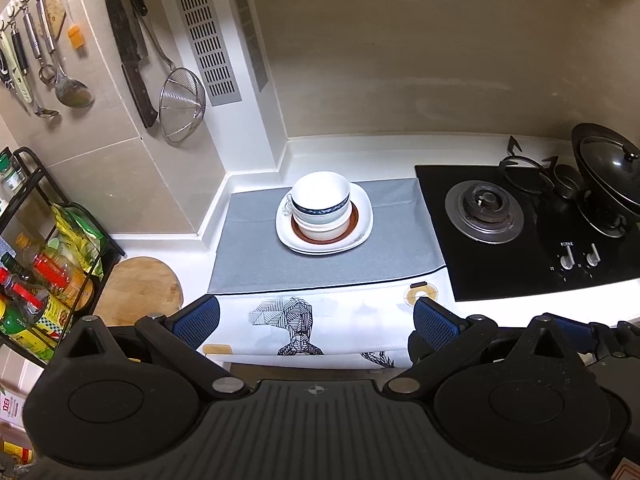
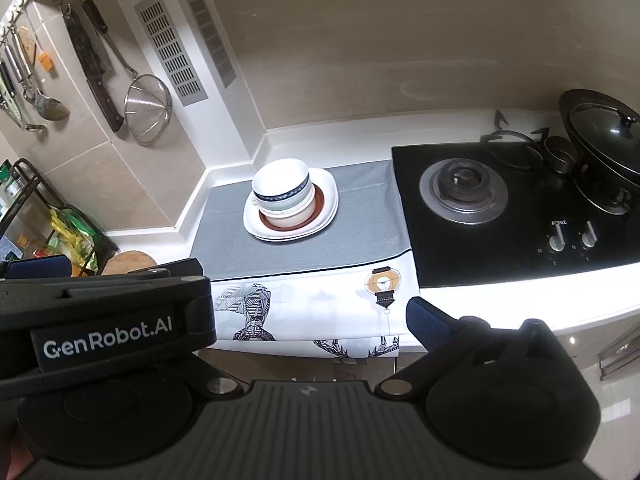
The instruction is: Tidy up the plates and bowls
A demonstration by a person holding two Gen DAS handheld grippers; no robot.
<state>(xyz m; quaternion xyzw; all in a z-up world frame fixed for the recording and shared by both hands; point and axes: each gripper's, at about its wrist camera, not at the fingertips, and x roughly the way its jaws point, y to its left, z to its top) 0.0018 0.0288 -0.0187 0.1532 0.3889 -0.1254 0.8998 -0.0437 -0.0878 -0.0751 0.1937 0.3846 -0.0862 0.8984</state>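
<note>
A stack of bowls stands on a brown-rimmed plate and white square plates on the grey mat. The top bowl is white with a blue band. The same stack of bowls shows in the right wrist view, on the white plates. My left gripper is open and empty, well short of the stack, over the counter's front edge. My right gripper is open and empty too; its left finger is hidden behind the left gripper's body.
A black gas hob lies right of the mat, with a lidded wok at far right. A round wooden board and a bottle rack stand at left. Knives, ladles and a strainer hang on the wall.
</note>
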